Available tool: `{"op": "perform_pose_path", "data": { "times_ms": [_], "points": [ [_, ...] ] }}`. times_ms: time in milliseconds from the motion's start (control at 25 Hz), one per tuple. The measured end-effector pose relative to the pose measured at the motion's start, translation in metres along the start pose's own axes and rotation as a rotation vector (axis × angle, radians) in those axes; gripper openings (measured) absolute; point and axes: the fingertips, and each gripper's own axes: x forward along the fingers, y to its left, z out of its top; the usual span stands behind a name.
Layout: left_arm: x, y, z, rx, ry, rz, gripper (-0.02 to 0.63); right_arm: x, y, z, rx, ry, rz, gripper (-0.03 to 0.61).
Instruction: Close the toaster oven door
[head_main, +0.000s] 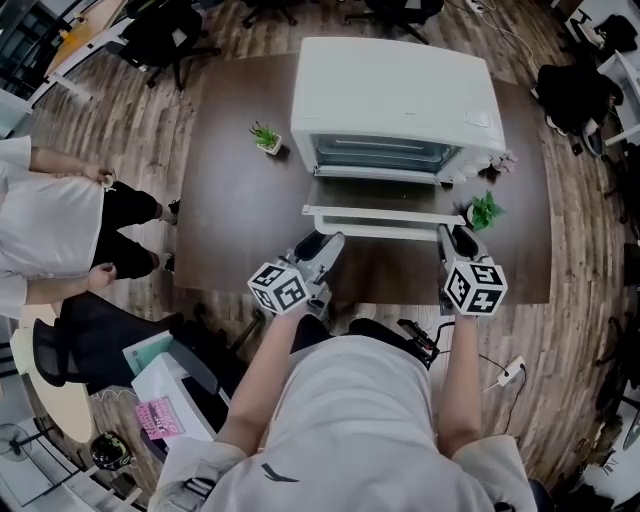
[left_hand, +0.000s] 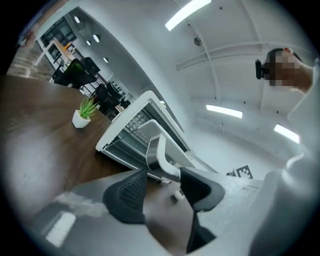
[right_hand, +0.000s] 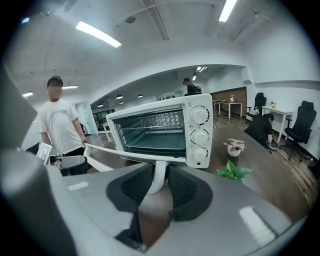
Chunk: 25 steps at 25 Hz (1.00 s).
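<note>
Our right gripper (right_hand: 161, 171) clamps the handle (right_hand: 135, 153) of the toaster oven door (head_main: 380, 193), which lies open over the desk (head_main: 230, 200); our left gripper (left_hand: 163, 176) stands open at the handle's other end.

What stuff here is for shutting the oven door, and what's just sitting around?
For the job:
- oven
- door, hanging open
- handle
- right gripper, clamped on the handle
- left gripper, open, near the handle

Just sitting around:
- potted plant
- leafy plant
- pink plant
</note>
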Motion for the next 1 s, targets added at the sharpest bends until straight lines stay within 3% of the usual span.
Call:
{"op": "perform_pose_path", "data": {
  "times_ms": [200,280,760,1000],
  "points": [
    [0.015,-0.004,0.023,-0.26,-0.109,-0.067,0.21,0.0,0.0,0.008,-0.006,-0.006,0.009,0.106],
    [0.02,-0.002,0.03,-0.338,-0.139,-0.067,0.17,0.0,0.001,0.01,-0.008,-0.01,0.008,0.106],
    [0.037,-0.01,0.065,-0.389,-0.233,-0.147,0.127,0.005,-0.001,0.043,-0.028,-0.085,0.005,0.107],
    [0.051,-0.014,0.089,-0.436,-0.288,-0.205,0.11,-0.008,0.0,0.074,-0.073,-0.24,-0.039,0.094]
  ]
}}
